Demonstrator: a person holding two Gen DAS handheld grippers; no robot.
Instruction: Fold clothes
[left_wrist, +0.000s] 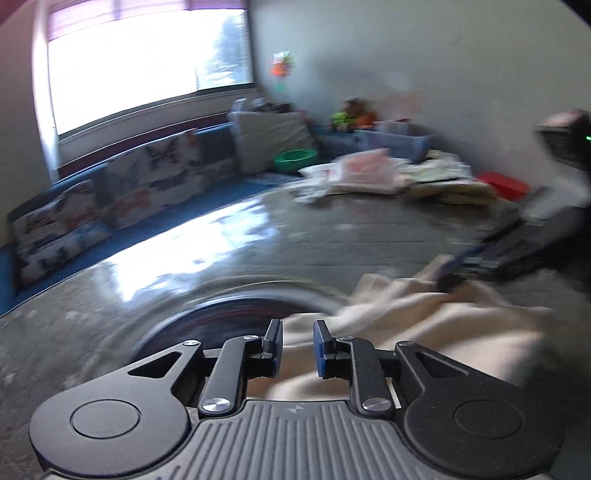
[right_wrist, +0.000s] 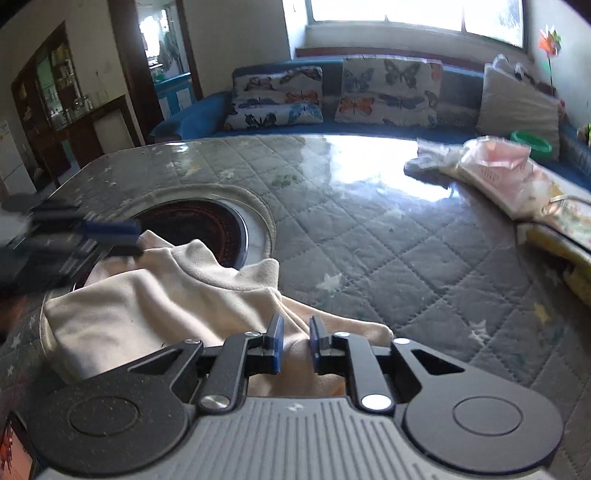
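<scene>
Currently the cream garment (right_wrist: 159, 314) lies crumpled on the quilted worktop (right_wrist: 388, 236), partly over a round dark inset (right_wrist: 199, 229) — stretching from the right gripper (right_wrist: 293, 347) toward the left gripper (left_wrist: 297, 349). Both pairs of fingers stand slightly parted with cloth between them, not pinching it. Folded piles (right_wrist: 509, 177) sit well apart — nothing obstructs.

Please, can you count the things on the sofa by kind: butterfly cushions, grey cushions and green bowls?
Butterfly cushions: 2
Grey cushion: 1
Green bowl: 1
Total: 4
</scene>
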